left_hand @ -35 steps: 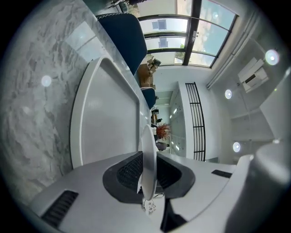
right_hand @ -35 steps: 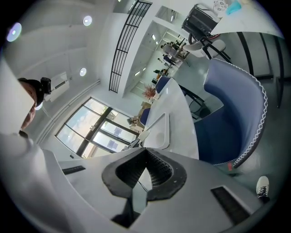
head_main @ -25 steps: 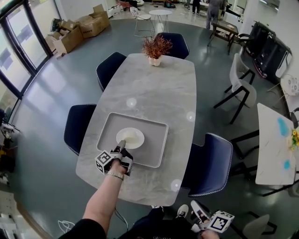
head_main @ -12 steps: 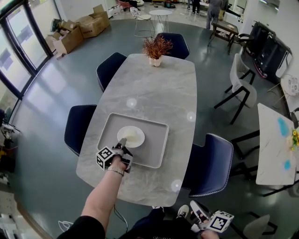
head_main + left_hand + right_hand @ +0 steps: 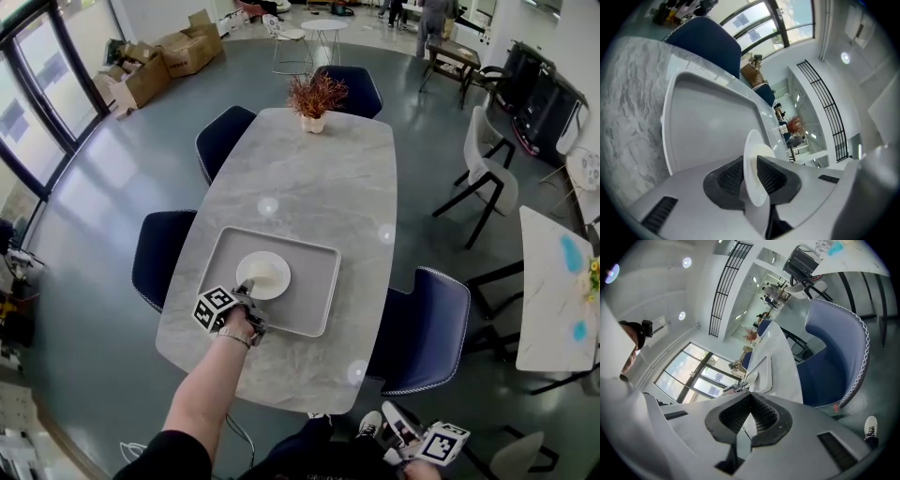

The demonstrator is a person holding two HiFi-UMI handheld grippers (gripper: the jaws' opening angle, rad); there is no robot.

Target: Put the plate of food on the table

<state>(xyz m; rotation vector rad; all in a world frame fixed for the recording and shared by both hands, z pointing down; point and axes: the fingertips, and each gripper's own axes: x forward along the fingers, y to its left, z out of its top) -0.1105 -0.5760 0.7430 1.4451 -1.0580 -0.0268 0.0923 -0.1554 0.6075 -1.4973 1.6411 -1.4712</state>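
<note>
While we look steeply down from the head view, the long grey marble table (image 5: 323,192) fills the middle of the floor, with dark blue chairs (image 5: 424,326) drawn up along its sides and far end. At the near end of the table lies a grey rectangular tray (image 5: 315,286), set slightly askew to the table's edge. On the far end stands a small pot with a reddish dried plant (image 5: 315,96), well apart from the tray.

Inside the tray, toward its left half, we see the white plate (image 5: 263,275) with something pale on it. We cannot tell whether it rests on the tray floor or is just off it.

Our left gripper (image 5: 246,291) reaches in over the tray's near left corner to the plate's near rim. In the left gripper view its fingers (image 5: 730,176) are clamped on that rim, one ribbed pad on each face of the plate.

Our right gripper (image 5: 751,395) hangs low beside the near right chair, away from the table. Its fingers are together at the tips, with nothing between them.
</note>
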